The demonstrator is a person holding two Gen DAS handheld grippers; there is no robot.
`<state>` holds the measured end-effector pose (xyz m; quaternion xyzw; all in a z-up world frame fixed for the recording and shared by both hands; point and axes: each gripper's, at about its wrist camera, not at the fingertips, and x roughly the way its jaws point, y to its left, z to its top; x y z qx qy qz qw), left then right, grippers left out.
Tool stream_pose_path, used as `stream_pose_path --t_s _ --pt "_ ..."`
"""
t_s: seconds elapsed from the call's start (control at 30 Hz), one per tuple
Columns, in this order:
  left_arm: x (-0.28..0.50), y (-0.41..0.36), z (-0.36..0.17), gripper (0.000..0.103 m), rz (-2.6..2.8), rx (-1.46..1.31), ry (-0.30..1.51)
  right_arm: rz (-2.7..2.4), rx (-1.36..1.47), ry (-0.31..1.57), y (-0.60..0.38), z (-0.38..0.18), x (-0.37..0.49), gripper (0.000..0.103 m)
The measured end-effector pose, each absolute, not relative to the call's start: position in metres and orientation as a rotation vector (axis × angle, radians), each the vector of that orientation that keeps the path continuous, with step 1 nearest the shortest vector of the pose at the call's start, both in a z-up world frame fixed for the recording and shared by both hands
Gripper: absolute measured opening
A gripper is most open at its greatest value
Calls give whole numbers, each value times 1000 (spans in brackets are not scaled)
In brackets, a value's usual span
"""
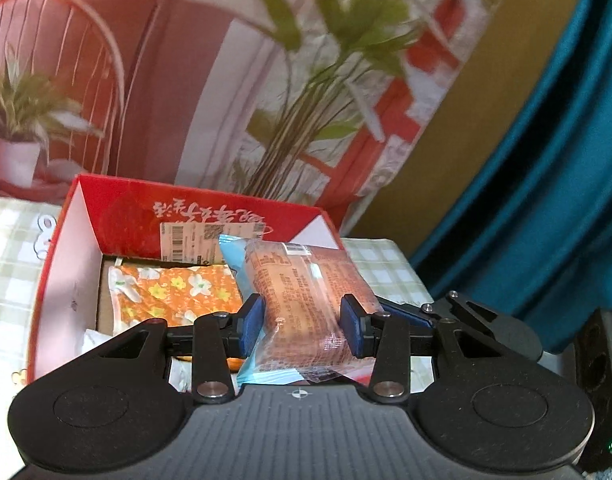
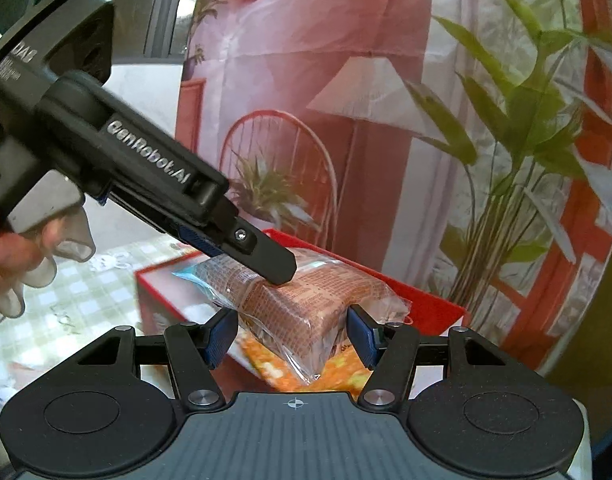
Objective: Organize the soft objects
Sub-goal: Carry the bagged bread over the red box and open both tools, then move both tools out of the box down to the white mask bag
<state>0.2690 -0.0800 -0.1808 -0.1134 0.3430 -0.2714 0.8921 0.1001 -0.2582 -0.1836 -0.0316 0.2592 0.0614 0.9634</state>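
A clear-wrapped bread packet (image 1: 306, 292) with brown print and a blue end is held above an open red box (image 1: 202, 216). My left gripper (image 1: 302, 326) is shut on the packet, its blue pads pressing both sides. My right gripper (image 2: 292, 334) also has its pads against the same packet (image 2: 306, 312), one on each side. The left gripper's body (image 2: 146, 168) reaches in from the upper left in the right wrist view. An orange floral soft pack (image 1: 174, 292) lies inside the box.
The box stands on a green-checked tablecloth (image 1: 10, 264). A printed backdrop (image 1: 226, 80) with plants and a chair hangs behind it. A teal curtain (image 1: 546, 160) hangs at the right. A gloved hand (image 2: 22, 268) holds the left gripper.
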Motion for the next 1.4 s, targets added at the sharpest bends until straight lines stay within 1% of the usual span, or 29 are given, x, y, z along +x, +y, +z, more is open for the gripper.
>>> stream_pose_path --t_s 0.27,0.53,0.73,0.8,0.87,1.0,1.07,1.2,1.27,1.33,1.4 --pt "313 -86 -211 45 -532 -276 823 178 -96 648 -286 -209 147 56" --pt "328 -92 -227 45 -532 -275 878 188 -44 742 -296 -234 165 56" --pt "330 -98 -234 45 -527 -276 906 170 10 786 -302 -237 166 58" --pt "327 -99 -234 45 -515 -251 910 167 10 791 -302 -236 166 60" --pt "324 -99 -233 45 -506 -228 907 159 -2 787 -301 -232 163 69" --pt "314 -92 -224 47 -487 -197 872 148 -10 768 -298 -222 156 71" --pt "308 -88 -217 52 -477 -180 850 131 -8 755 -296 -216 152 76" --pt "291 -78 -204 55 -460 -145 803 97 -7 734 -292 -207 142 80" --pt "280 -74 -199 61 -449 -120 786 74 -11 724 -288 -203 137 86" --pt "268 -69 -195 63 -436 -93 769 52 -10 711 -284 -200 130 91" --pt "256 -64 -191 66 -428 -76 757 32 3 700 -279 -196 122 92"
